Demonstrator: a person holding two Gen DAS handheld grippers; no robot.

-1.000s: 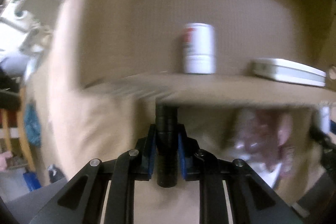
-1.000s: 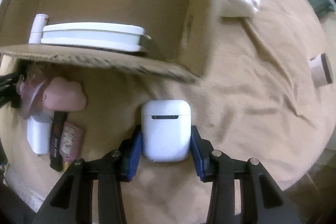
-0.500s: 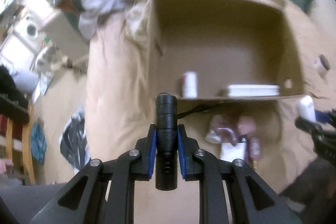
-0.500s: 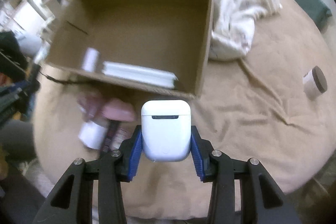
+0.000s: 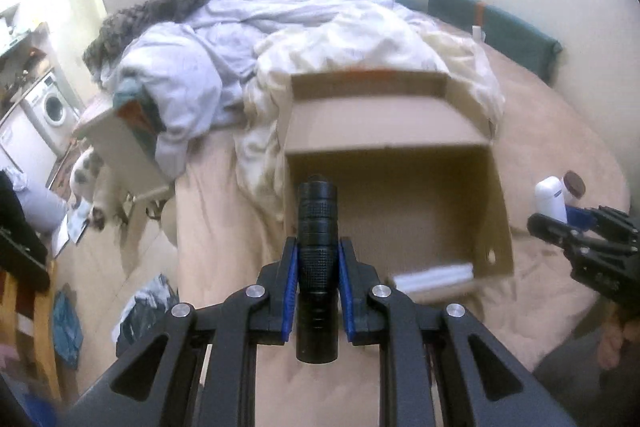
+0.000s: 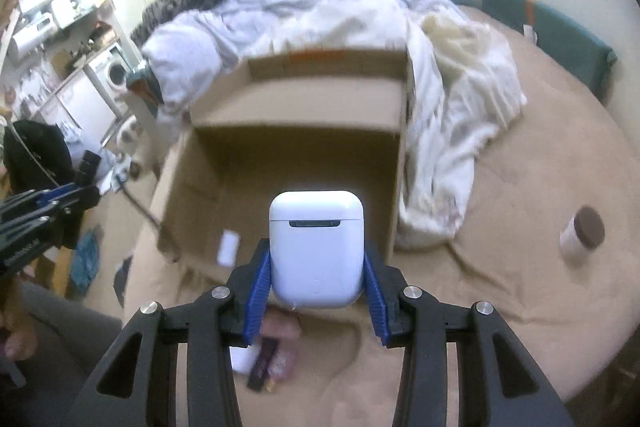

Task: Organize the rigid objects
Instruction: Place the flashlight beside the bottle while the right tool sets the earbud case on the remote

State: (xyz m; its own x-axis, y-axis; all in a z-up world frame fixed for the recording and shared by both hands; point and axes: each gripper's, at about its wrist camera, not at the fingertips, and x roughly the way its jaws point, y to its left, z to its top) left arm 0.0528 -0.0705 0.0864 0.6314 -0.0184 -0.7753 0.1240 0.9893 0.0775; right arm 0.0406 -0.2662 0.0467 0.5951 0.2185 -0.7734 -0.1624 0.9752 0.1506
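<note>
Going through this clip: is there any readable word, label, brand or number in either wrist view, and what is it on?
No text can be read in either view.
Left gripper: a line of white print on its arm, too blurred to read.
Earbud case: no print seen.
Flashlight: no print seen.
Cardboard box: an orange mark on the far flap, no legible lettering.
Jar: no label legible.

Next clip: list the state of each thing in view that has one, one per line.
left gripper: shut on the flashlight
right gripper: shut on the earbud case
earbud case: lid closed
cardboard box: open, flaps up
jar: lid on, lying on the bed
</note>
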